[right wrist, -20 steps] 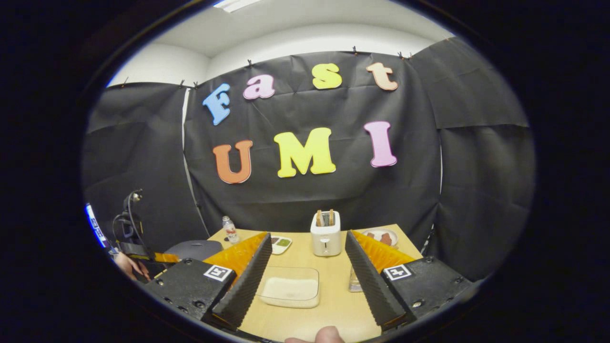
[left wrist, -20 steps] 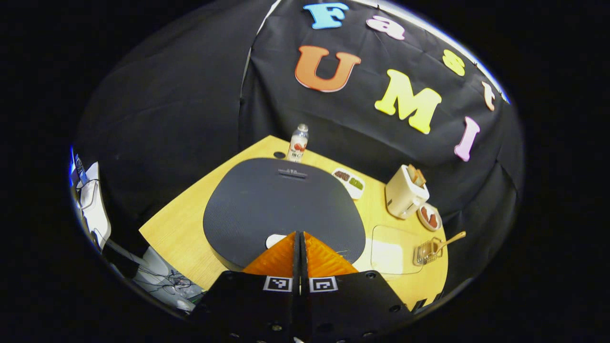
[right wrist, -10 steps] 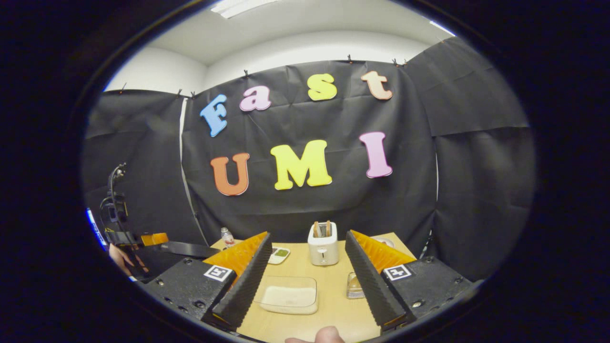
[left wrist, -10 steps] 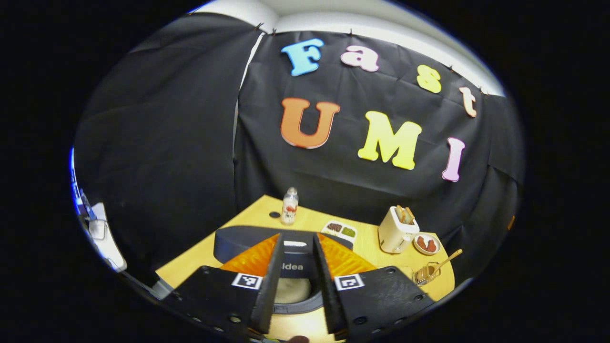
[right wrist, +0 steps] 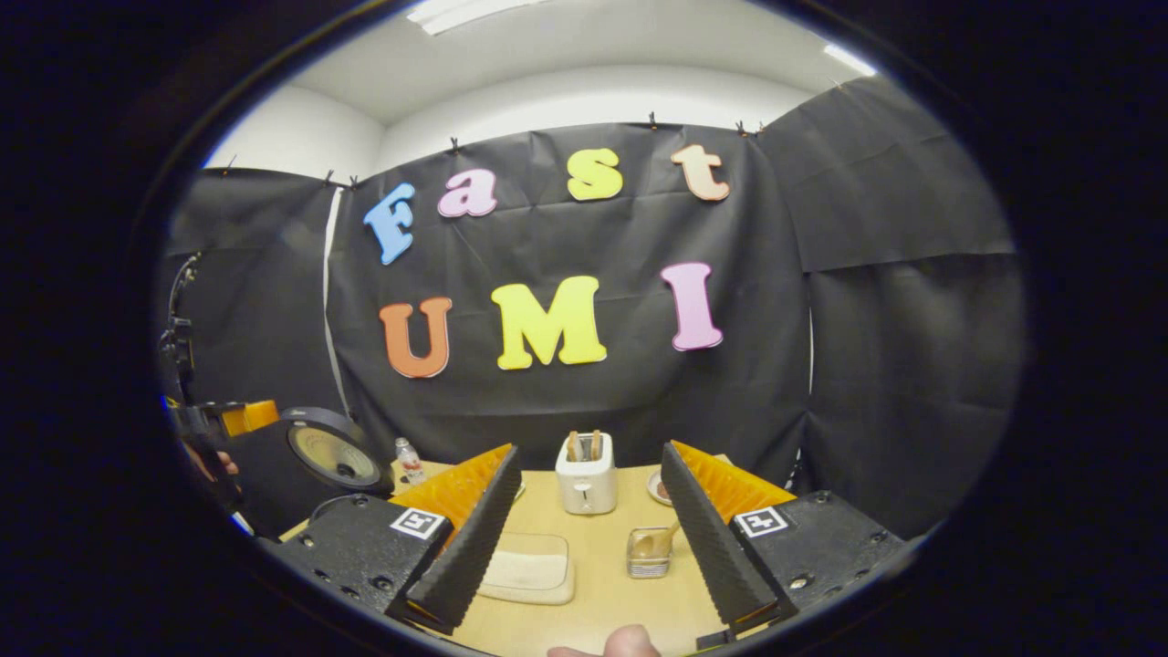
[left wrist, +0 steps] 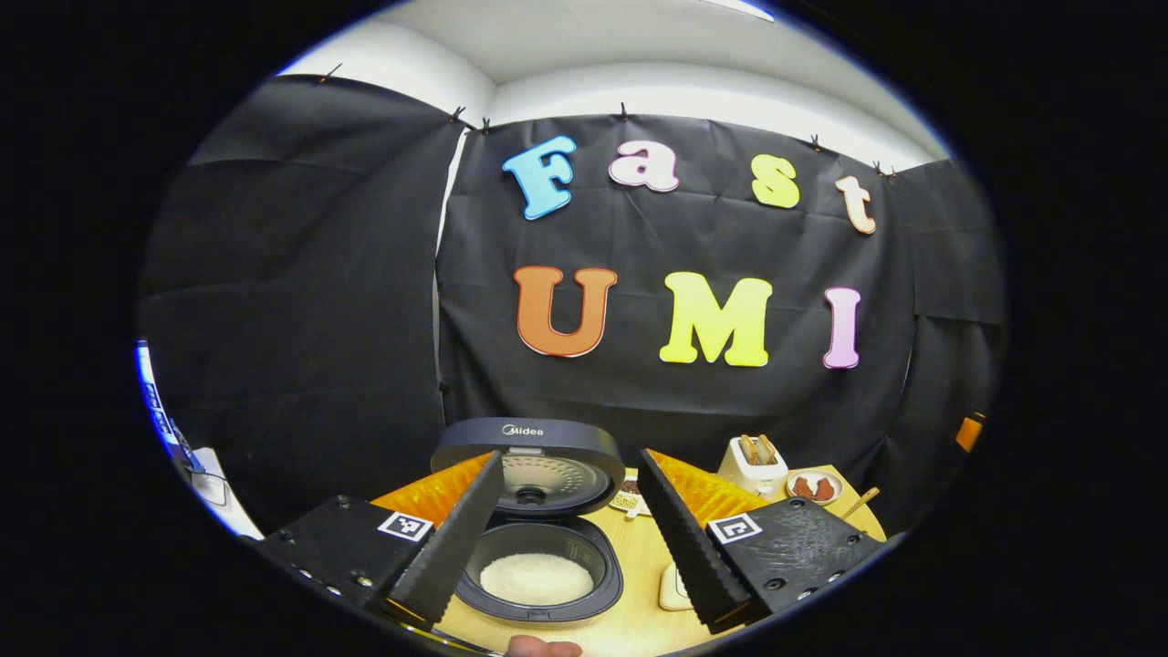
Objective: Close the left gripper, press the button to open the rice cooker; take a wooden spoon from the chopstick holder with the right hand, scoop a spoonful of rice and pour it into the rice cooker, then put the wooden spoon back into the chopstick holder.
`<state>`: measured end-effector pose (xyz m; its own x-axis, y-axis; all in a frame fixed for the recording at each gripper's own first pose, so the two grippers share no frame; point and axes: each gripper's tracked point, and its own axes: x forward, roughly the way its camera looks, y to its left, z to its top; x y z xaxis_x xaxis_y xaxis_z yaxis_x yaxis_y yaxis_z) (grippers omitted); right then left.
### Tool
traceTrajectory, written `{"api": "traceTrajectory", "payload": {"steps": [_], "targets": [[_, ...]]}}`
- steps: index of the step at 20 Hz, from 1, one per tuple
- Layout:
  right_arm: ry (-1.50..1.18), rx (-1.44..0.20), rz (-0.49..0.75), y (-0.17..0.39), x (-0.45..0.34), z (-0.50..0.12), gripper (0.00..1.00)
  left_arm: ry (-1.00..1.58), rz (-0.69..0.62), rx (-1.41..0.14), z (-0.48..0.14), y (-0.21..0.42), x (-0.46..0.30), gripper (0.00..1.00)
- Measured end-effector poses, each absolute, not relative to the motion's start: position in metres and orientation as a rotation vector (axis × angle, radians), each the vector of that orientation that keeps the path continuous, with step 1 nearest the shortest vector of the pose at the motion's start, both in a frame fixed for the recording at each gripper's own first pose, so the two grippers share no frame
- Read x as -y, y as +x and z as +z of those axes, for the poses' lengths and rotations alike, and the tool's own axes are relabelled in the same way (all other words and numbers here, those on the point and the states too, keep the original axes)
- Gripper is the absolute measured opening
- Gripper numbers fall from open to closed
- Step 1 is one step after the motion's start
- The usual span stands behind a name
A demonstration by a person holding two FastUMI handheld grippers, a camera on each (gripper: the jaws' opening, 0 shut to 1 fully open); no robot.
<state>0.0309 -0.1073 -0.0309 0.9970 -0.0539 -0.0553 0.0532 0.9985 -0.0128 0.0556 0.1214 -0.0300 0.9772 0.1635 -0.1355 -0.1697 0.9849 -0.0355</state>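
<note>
- The rice cooker (left wrist: 538, 538) stands with its lid (left wrist: 529, 461) raised upright behind the pot; the button step reads as done.
- Left gripper (left wrist: 566, 547): jaws released, spread wide, nothing between them. In the left gripper view they frame the open pot, which already holds white rice.
- Right gripper (right wrist: 584, 538): jaws released, spread wide, empty. It is held low over the near edge of the table (right wrist: 602, 593), pointing level toward the far edge.
- Next step, as judged: take the wooden spoon (right wrist: 659, 540) from the chopstick holder (right wrist: 649, 553) with the right gripper.
- Governing relation: in the right gripper view the holder sits ahead of the jaws, inside their gap and toward the right-hand jaw. The right gripper is the nearer one; in the left gripper view the holder region lies well off toward the table's right edge.
- Spoon axis: the spoon stands in the holder and leans, its upper end tilted toward the right-hand jaw. Which end is up is too small to tell.
- Required move, as judged: advance forward with a small shift right, then clench across the part standing above the holder's rim.
- The rice tray (right wrist: 529, 570) lies just left of the holder, ahead of the left-hand jaw.
- The toaster (right wrist: 586, 474) stands behind both, toward the far edge; keep clear of it.
</note>
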Motion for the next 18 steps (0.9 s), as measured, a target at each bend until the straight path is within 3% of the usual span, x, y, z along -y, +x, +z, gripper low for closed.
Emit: {"api": "traceTrajectory", "payload": {"steps": [8, 12, 14, 15, 16, 18], "targets": [[0.02, -0.153, -0.094, 0.058, 0.181, -0.088, 1.0, -0.048, 0.184, -0.105, -0.028, 0.016, -0.077, 0.94], [0.055, -0.218, -0.128, 0.098, 0.216, -0.137, 0.96, -0.068, 0.155, -0.124, -0.027, 0.018, -0.05, 0.94], [0.023, -0.237, -0.134, 0.121, 0.226, -0.162, 1.0, -0.062, 0.18, -0.106, -0.024, 0.02, -0.052, 0.95], [0.009, -0.245, -0.13, 0.132, 0.229, -0.173, 0.95, -0.057, 0.194, -0.098, -0.023, 0.02, -0.054, 0.95], [0.003, -0.26, -0.124, 0.143, 0.23, -0.185, 1.0, -0.05, 0.207, -0.095, -0.023, 0.019, -0.054, 0.95], [0.02, -0.295, -0.111, 0.162, 0.233, -0.213, 1.0, -0.034, 0.252, -0.089, -0.024, 0.016, -0.063, 0.95]]}}
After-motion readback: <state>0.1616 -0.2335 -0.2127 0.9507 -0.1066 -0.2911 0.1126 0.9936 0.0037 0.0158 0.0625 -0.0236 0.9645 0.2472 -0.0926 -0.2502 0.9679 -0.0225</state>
